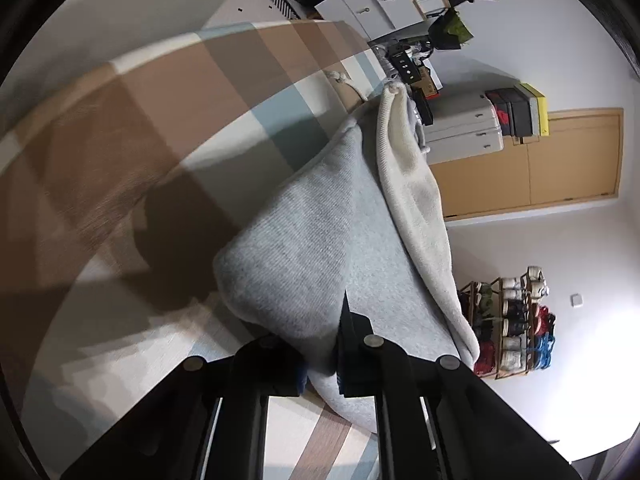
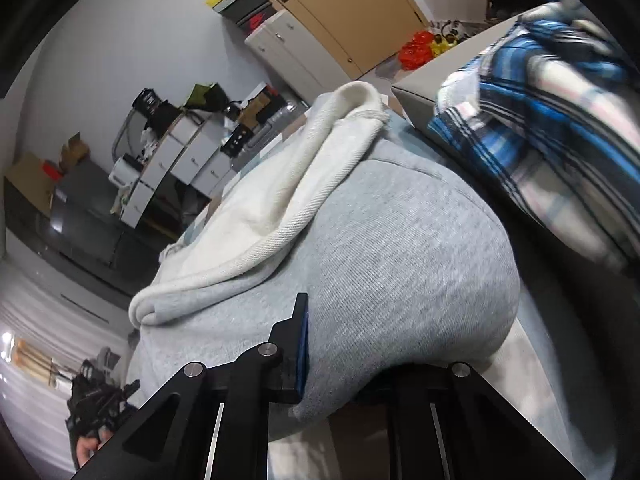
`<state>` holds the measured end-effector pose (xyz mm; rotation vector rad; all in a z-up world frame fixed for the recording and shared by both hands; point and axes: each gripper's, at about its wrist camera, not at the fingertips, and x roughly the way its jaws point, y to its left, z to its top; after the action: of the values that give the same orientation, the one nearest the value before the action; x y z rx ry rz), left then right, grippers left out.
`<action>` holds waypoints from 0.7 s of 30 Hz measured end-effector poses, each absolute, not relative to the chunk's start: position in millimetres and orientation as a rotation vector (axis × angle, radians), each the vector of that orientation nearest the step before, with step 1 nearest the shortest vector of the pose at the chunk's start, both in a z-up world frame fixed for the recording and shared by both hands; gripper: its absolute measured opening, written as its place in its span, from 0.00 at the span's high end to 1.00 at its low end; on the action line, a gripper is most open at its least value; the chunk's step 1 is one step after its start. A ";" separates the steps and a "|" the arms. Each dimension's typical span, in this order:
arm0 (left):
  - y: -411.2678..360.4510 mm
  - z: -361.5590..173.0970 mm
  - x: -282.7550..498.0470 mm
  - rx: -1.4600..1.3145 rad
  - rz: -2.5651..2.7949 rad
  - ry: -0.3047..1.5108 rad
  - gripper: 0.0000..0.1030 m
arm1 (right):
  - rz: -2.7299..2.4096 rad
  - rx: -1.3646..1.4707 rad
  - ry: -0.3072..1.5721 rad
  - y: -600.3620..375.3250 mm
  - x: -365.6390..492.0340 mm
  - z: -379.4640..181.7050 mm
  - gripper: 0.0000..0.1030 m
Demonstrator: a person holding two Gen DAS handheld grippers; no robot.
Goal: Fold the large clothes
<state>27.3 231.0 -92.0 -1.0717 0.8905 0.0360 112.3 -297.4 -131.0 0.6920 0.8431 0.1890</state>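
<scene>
A light grey sweatshirt [image 1: 320,240] with a cream inner lining [image 1: 412,184] is held up above a checked brown, white and blue bedcover [image 1: 168,120]. My left gripper [image 1: 320,356] is shut on a fold of the grey fabric; the cloth bunches between its black fingers [image 1: 352,344]. In the right wrist view the same sweatshirt [image 2: 400,248] bulges in front of the camera, with the cream lining [image 2: 288,184] folded over its top. My right gripper [image 2: 344,360] is shut on the grey fabric; the left finger [image 2: 296,344] shows, the right one is hidden under cloth.
A blue and white plaid garment [image 2: 540,128] lies on a surface to the right. White drawers [image 1: 460,132], a wooden door [image 1: 560,160] and a shoe rack [image 1: 508,320] stand along the wall. A cluttered desk [image 2: 168,160] stands behind.
</scene>
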 end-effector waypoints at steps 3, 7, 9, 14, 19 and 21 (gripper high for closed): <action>226.4 -83.1 24.9 -1.062 0.020 0.865 0.96 | 0.204 0.689 0.878 -299.5 91.8 -133.0 0.86; 220.9 -83.0 1.3 -1.072 -0.024 0.857 0.96 | 0.219 0.722 0.910 -309.8 57.5 -135.5 0.86; 216.0 -85.8 -14.8 -1.076 -0.055 0.867 0.96 | 0.213 0.716 0.915 -313.0 44.0 -133.8 0.86; 210.5 -87.2 -43.1 -1.107 -0.098 0.863 0.96 | 0.191 0.665 0.969 -315.7 12.5 -134.3 0.86; 204.8 -82.8 -37.4 -1.104 -0.220 0.940 0.96 | 0.263 0.643 1.092 -319.9 2.5 -132.5 0.80; 204.3 -69.7 -35.9 -1.061 -0.262 0.947 0.87 | 0.260 0.582 1.069 -322.2 -5.7 -113.5 0.71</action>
<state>-35.9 204.3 -69.7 -1.0615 0.9470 -0.2622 -5.7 -322.2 -113.5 0.5816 1.0691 0.2601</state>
